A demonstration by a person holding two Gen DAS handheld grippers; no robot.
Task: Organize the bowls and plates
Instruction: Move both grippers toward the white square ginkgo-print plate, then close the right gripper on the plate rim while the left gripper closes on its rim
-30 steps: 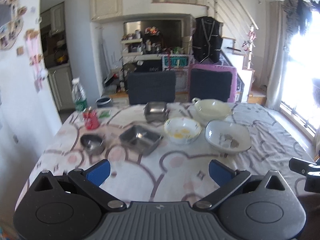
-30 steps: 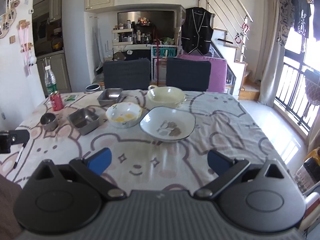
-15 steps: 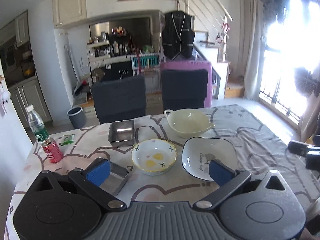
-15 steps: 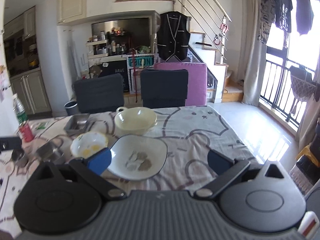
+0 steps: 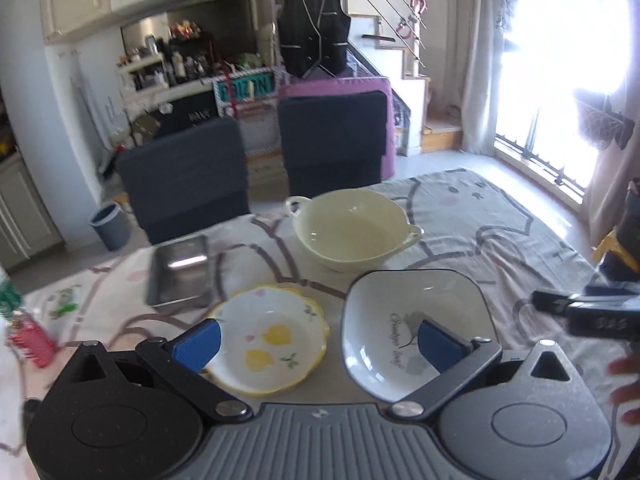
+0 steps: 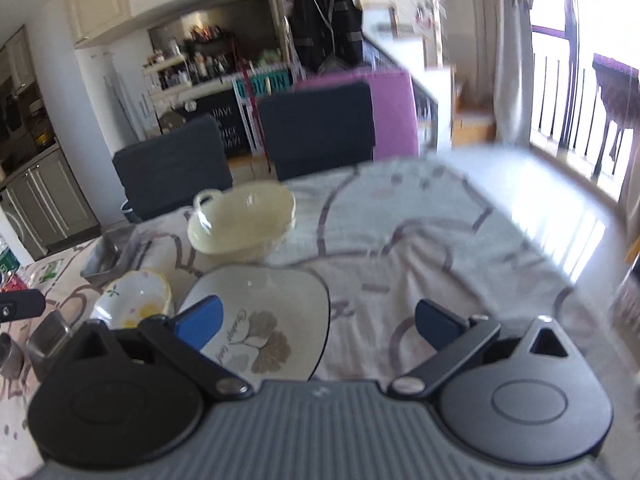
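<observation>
Left wrist view: the left tool [image 5: 319,339] hangs low over the desk [image 5: 500,240] with its blue-padded fingers [image 5: 199,344] spread wide and nothing between them. Taking the square white bowl with the leaf print [image 5: 416,328] as the landmark, the left tool's right pad sits over that bowl's inside, while the flower-rimmed bowl with yellow lemons [image 5: 269,344] lies just beside the square bowl on its left, partly behind the left pad. The cream two-handled bowl [image 5: 354,232] stands just beyond the square bowl. A square steel tray [image 5: 180,270] rests left of it, past the lemon bowl. A red can [image 5: 28,338], blurred, stands far to the left. The right tool [image 5: 588,312] shows as a dark bar to the right of the square bowl.

Right wrist view, motion-blurred: the right tool [image 6: 318,322] is also wide open and empty. Its left pad overlaps the square bowl [image 6: 264,308]; its right pad is over bare patterned cloth. The lemon bowl [image 6: 134,298] lies just left of the square bowl, the cream bowl [image 6: 244,228] beyond it, the steel tray [image 6: 106,256] farther left. A second steel container [image 6: 48,336] sits left of the square bowl at the near edge.
</observation>
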